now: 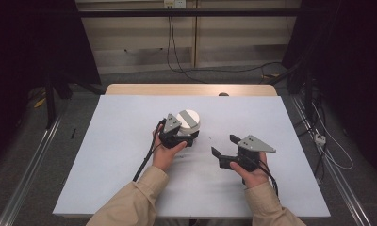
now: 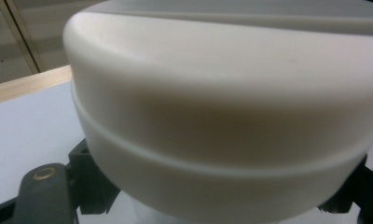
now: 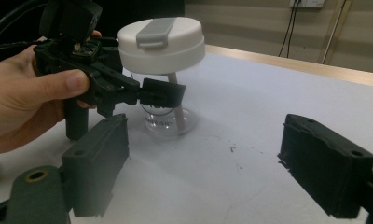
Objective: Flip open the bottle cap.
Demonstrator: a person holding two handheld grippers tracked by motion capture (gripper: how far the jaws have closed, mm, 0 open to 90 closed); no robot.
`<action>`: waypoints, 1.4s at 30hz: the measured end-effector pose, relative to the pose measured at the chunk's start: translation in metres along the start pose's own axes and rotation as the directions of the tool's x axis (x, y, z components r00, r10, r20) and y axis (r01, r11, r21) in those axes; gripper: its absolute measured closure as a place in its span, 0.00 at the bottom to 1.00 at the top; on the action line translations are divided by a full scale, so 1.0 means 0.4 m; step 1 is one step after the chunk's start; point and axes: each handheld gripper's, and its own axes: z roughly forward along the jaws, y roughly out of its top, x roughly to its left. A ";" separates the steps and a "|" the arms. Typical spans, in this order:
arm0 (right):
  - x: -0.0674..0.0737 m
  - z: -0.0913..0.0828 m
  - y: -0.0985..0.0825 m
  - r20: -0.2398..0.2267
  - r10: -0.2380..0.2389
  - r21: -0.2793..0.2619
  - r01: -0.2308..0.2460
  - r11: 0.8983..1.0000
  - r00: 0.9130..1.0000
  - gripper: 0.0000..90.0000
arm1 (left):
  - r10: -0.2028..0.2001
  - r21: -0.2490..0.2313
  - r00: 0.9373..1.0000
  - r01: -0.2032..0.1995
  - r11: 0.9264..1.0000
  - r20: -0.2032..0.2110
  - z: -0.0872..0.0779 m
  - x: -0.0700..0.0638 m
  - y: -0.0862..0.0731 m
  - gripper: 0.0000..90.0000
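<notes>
cup (image 3: 163,109): clear body | white lid (image 3: 161,44) | grey flap

Lab-style recording bay, black curtains (image 1: 31,42) either side, metal floor rails (image 1: 28,165) — cables (image 1: 177,56) trailing (wall socket (image 1: 174,4) above)

The left hand (image 1: 165,153) wraps its gripper's body from below, sleeve running back toward seven o'clock in the high view. The left gripper (image 1: 190,136) points toward two o'clock, its jaws drawn close together. At four o'clock from it, well apart, the right hand (image 1: 250,173) holds the right gripper (image 1: 223,145) aimed toward ten o'clock, jaws spread wide with nothing between them.
</notes>
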 end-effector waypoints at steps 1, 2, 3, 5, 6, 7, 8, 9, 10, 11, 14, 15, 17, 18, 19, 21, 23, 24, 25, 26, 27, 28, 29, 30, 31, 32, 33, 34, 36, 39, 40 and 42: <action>0.002 0.004 0.003 -0.006 0.004 0.002 -0.004 1.000 1.000 0.19 | 0.000 0.000 1.000 0.000 1.000 0.000 0.000 0.000 0.000 0.21; 0.003 0.007 0.006 -0.009 0.005 0.007 -0.005 1.000 1.000 0.21 | 0.000 0.002 1.000 0.000 1.000 0.001 0.000 0.000 0.000 0.21; 0.005 0.010 0.009 -0.008 0.007 0.008 -0.007 1.000 1.000 0.23 | 0.001 0.000 1.000 -0.001 1.000 0.000 0.000 0.000 0.000 0.21; 0.007 0.017 0.013 -0.011 0.008 0.011 -0.008 1.000 1.000 0.29 | -0.001 0.002 1.000 0.001 1.000 0.002 0.000 0.000 0.000 0.20; 0.009 0.021 0.015 -0.014 0.010 0.013 -0.009 1.000 1.000 0.31 | 0.000 0.001 1.000 0.000 1.000 0.000 0.000 0.000 0.000 0.20; 0.010 0.025 0.017 -0.016 0.006 0.018 -0.006 1.000 1.000 0.33 | 0.001 0.000 1.000 -0.001 1.000 -0.001 0.000 0.000 0.000 0.21; 0.012 0.029 0.019 -0.023 0.005 0.025 -0.004 1.000 1.000 0.38 | 0.001 0.003 1.000 -0.001 1.000 0.000 0.000 0.000 0.001 0.21; 0.013 0.033 0.021 -0.031 0.006 0.027 -0.005 1.000 1.000 0.43 | 0.001 0.002 1.000 -0.001 1.000 0.000 0.000 0.000 0.000 0.21; 0.015 0.036 0.023 -0.034 0.006 0.032 -0.005 0.999 0.999 0.46 | 0.003 0.003 1.000 -0.003 1.000 -0.001 0.000 0.000 0.001 0.21; 0.017 0.040 0.026 -0.039 0.003 0.034 -0.002 0.999 0.999 0.53 | 0.001 0.003 1.000 -0.001 1.000 0.000 0.000 0.000 0.001 0.20; 0.024 0.052 0.036 -0.049 -0.018 0.051 0.021 0.998 0.999 0.69 | 0.000 0.004 1.000 0.000 1.000 -0.003 0.000 0.000 0.001 0.21; 0.027 0.056 0.040 -0.060 -0.020 0.057 0.023 0.998 0.998 0.74 | -0.001 0.004 1.000 0.001 1.000 -0.003 0.000 -0.001 0.001 0.21; 0.032 0.064 0.047 -0.072 -0.028 0.064 0.033 0.997 0.997 0.80 | -0.003 0.004 1.000 0.003 1.000 0.000 0.000 0.000 0.001 0.20; 0.034 0.069 0.050 -0.079 -0.030 0.067 0.035 0.997 0.996 0.83 | 0.001 0.004 1.000 -0.001 1.000 -0.001 0.000 0.000 0.001 0.21; 0.036 0.074 0.054 -0.084 -0.029 0.069 0.035 0.997 0.996 0.85 | -0.003 0.003 1.000 0.003 1.000 -0.001 0.000 0.000 0.000 0.21; 0.037 0.082 0.059 -0.085 -0.015 0.076 0.022 0.997 0.996 0.90 | -0.002 0.005 1.000 0.002 1.000 -0.001 0.000 0.000 0.001 0.21; 0.037 0.090 0.064 -0.096 -0.008 0.079 0.016 0.997 0.995 0.94 | -0.003 0.004 1.000 0.003 1.000 -0.002 0.000 -0.001 0.001 0.20; 0.037 0.094 0.066 -0.097 -0.009 0.079 0.017 0.997 0.995 0.97 | -0.003 0.003 1.000 0.003 1.000 -0.002 0.000 -0.001 0.001 0.20; 0.038 0.097 0.068 -0.100 -0.004 0.081 0.012 0.997 0.995 0.99 | -0.003 0.001 1.000 0.003 1.000 -0.003 0.000 -0.001 0.000 0.21; 0.038 0.099 0.071 -0.105 -0.002 0.083 0.011 0.997 0.994 1.00 | -0.003 0.001 1.000 0.003 1.000 -0.003 0.001 -0.001 0.000 0.21; 0.039 0.103 0.072 -0.106 0.002 0.082 0.007 0.997 0.994 1.00 | -0.006 0.002 1.000 0.006 1.000 -0.003 0.001 -0.001 0.000 0.21; 0.039 0.106 0.073 -0.110 0.006 0.080 0.003 0.997 0.994 1.00 | -0.005 0.002 1.000 0.005 1.000 -0.002 0.001 -0.001 0.000 0.21; 0.040 0.110 0.074 -0.116 0.015 0.082 -0.005 0.997 0.993 1.00 | -0.003 0.002 1.000 0.003 1.000 -0.004 0.000 -0.002 0.001 0.20; 0.042 0.114 0.075 -0.119 0.015 0.089 -0.004 0.996 0.993 1.00 | -0.003 0.003 1.000 0.003 1.000 -0.004 0.000 -0.002 0.001 0.21; 0.044 0.118 0.076 -0.114 0.000 0.093 0.010 0.996 0.993 1.00 | -0.003 0.003 1.000 0.003 1.000 -0.004 0.000 -0.002 0.001 0.20; 0.046 0.122 0.077 -0.112 -0.008 0.096 0.019 0.995 0.994 1.00 | -0.003 0.003 1.000 0.003 1.000 -0.005 0.000 -0.002 0.001 0.20; 0.047 0.127 0.078 -0.113 -0.011 0.095 0.022 0.995 0.994 1.00 | -0.002 0.003 1.000 0.002 1.000 -0.005 0.000 -0.002 0.001 0.21; 0.048 0.130 0.079 -0.109 -0.014 0.095 0.024 0.995 0.994 1.00 | -0.004 0.003 1.000 0.004 1.000 -0.005 0.000 -0.002 0.000 0.21; 0.049 0.137 0.084 -0.107 -0.015 0.091 0.025 0.996 0.994 1.00 | 0.000 0.004 1.000 0.000 1.000 -0.006 0.000 -0.001 0.001 0.20; 0.054 0.149 0.090 -0.107 -0.028 0.093 0.038 0.995 0.994 1.00 | 0.001 0.005 1.000 -0.001 1.000 -0.004 0.000 -0.001 0.001 0.20; 0.056 0.152 0.092 -0.109 -0.031 0.092 0.041 0.995 0.994 1.00 | 0.001 0.005 1.000 -0.001 1.000 -0.003 0.000 0.000 0.001 0.21; 0.058 0.157 0.094 -0.102 -0.031 0.093 0.040 0.995 0.994 1.00 | 0.000 0.004 1.000 0.000 1.000 -0.004 0.000 0.000 0.001 0.20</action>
